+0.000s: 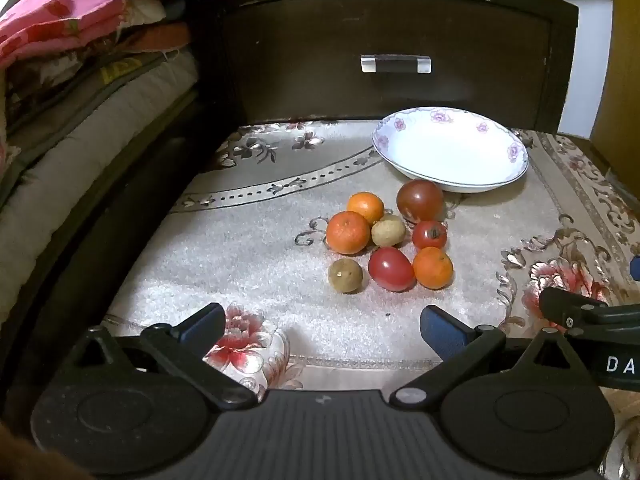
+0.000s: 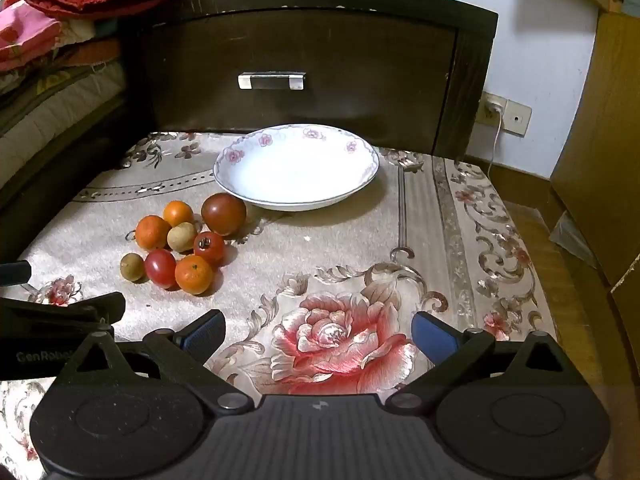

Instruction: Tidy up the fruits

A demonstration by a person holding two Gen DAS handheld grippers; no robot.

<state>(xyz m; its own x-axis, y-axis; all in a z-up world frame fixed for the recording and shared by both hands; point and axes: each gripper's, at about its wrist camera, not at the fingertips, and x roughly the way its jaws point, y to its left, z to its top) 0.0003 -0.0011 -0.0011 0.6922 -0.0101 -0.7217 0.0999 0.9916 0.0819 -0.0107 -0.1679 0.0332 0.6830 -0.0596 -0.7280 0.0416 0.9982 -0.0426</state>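
A cluster of small fruits lies on the floral cloth: three oranges (image 1: 348,232) (image 2: 152,233), red tomatoes (image 1: 391,269) (image 2: 160,268), a large dark tomato (image 1: 420,200) (image 2: 223,214) and two tan round fruits (image 1: 345,276) (image 2: 132,267). Behind them sits a white flowered bowl (image 1: 516,152) (image 2: 240,160) with nothing in it. My left gripper (image 1: 320,326) hangs open, short of the fruit, nothing between its fingers. My right gripper (image 2: 318,334) is open too, over the big embroidered rose, to the right of the fruit.
A dark wooden headboard-like panel with a metal handle (image 1: 396,64) (image 2: 272,81) rises behind the bowl. Folded bedding (image 1: 80,80) is stacked at the left. A wall socket with a cable (image 2: 496,110) and a yellow cabinet (image 2: 600,140) stand at the right.
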